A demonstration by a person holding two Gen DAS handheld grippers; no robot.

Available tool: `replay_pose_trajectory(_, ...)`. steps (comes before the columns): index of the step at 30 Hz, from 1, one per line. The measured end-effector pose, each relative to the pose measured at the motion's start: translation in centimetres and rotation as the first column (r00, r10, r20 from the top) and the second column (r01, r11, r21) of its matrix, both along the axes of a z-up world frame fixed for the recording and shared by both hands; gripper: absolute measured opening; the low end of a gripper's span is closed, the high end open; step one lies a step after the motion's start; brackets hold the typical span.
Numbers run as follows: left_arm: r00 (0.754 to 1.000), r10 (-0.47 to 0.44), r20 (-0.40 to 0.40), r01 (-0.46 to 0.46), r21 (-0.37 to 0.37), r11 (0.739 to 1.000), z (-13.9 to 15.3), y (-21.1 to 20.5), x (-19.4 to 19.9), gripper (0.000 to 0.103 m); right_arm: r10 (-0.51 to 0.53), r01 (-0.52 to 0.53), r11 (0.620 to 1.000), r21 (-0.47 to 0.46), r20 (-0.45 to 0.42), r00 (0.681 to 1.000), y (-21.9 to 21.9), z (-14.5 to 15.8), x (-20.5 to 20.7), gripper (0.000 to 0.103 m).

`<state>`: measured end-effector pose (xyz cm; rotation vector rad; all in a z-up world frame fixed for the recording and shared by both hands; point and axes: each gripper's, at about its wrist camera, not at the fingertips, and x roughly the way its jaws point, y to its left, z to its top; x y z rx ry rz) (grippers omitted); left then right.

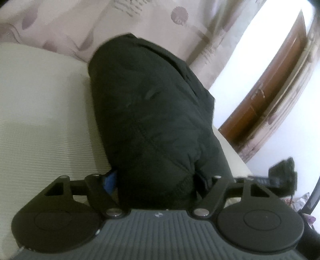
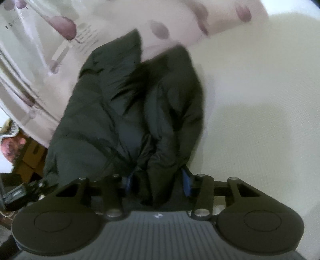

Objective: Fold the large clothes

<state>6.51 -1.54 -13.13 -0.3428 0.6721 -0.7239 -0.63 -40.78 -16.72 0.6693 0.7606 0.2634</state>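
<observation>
Folding the black padded jacket [image 1: 152, 112]

Left tool [image 1: 154, 180] and right tool [image 2: 158, 180] both clamp jacket fabric; lift evenly, keeping edges aligned over the bed [image 1: 40, 120].

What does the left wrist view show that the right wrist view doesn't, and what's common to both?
Only the left wrist view shows a brown wooden door beyond the bed, and the black padded jacket as one smooth bulk with a ribbed cuff near the left gripper.

Only the right wrist view shows the jacket bunched into two lobes with a crease between, both blue finger pads pressed into it at the right gripper, and brown cardboard boxes.

Both share the jacket, the cream bedsheet and the patterned pink cloth.
</observation>
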Motion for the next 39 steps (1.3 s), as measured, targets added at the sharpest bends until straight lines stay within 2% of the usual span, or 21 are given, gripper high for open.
replay_pose_trajectory(3, 1.0, -0.013, 0.012, 0.013, 0.032, 0.999, 0.5, 1.5, -1.7, 0.073, 0.002, -0.002, 0.999, 0.037, 0.009, 1.0, 1.8, -0.2, -1.9, 0.044)
replay_pose_trajectory(9, 1.0, 0.007, -0.013, -0.007, 0.0, 1.0, -0.8, 2.9, -2.6, 0.075, -0.021, 0.019, 0.996, 0.086, 0.024, 0.999, 2.9, -0.9, -3.5, 0.044)
replay_pose_trajectory(12, 1.0, 0.021, 0.018, -0.022, 0.032, 0.999, -0.3, 2.1, -2.9, 0.078, -0.019, 0.018, 0.998, 0.054, 0.023, 1.0, 3.1, -0.6, -3.3, 0.044)
replay_pose_trajectory(16, 0.999, 0.039, 0.012, -0.04, 0.042, 0.998, -0.2, 2.2, -3.0, 0.08, -0.026, 0.024, 0.999, 0.046, 0.032, 0.999, 3.2, -0.6, -3.5, 0.044)
replay_pose_trajectory(23, 0.996, 0.068, 0.052, -0.074, 0.115, 0.991, 0.6, 1.6, -3.8, 0.081, -0.046, 0.047, 0.999, -0.016, 0.045, 0.998, 4.1, 0.0, -3.5, 0.046)
replay_pose_trajectory(31, 0.989, 0.096, 0.115, -0.118, 0.203, 0.972, 1.0, 0.3, -5.0, 0.084, -0.055, 0.063, 0.991, -0.121, 0.065, 0.996, 4.9, 0.6, -3.9, 0.05)
replay_pose_trajectory(39, 0.975, 0.105, 0.198, -0.161, 0.292, 0.943, 1.9, -0.5, -6.7, 0.085, -0.067, 0.077, 0.986, -0.148, 0.074, 0.995, 4.7, 0.4, -4.0, 0.055)
